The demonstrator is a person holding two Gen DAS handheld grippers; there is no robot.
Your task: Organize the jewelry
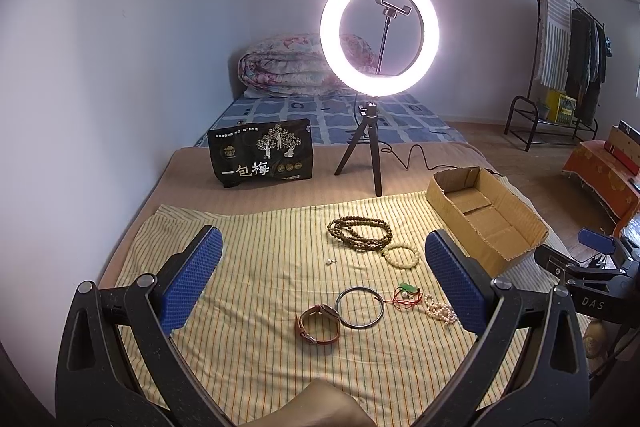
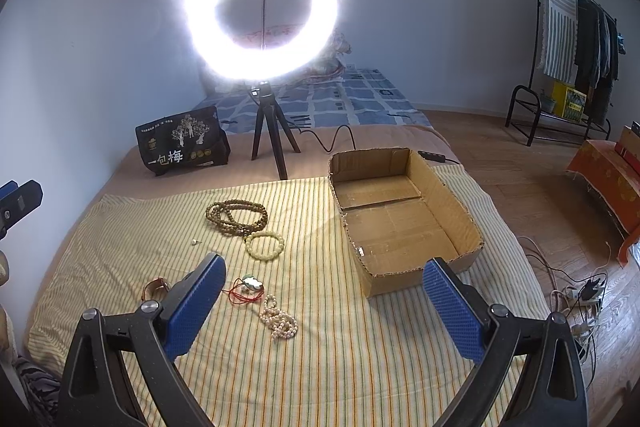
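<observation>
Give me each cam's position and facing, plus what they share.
Left wrist: on the left hand-held gripper, looking forward over the striped cloth at the watch and metal bangle; own open fingers and a bit of the person's hand show.
Right wrist: on the right hand-held gripper, facing the cardboard box; own open fingers show.
Shared: ring light, brown bead string, pearl strand, box.

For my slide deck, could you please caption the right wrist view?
Open right tongs hover over a striped cloth strewn with bead jewelry beside an almost empty cardboard box.
</observation>
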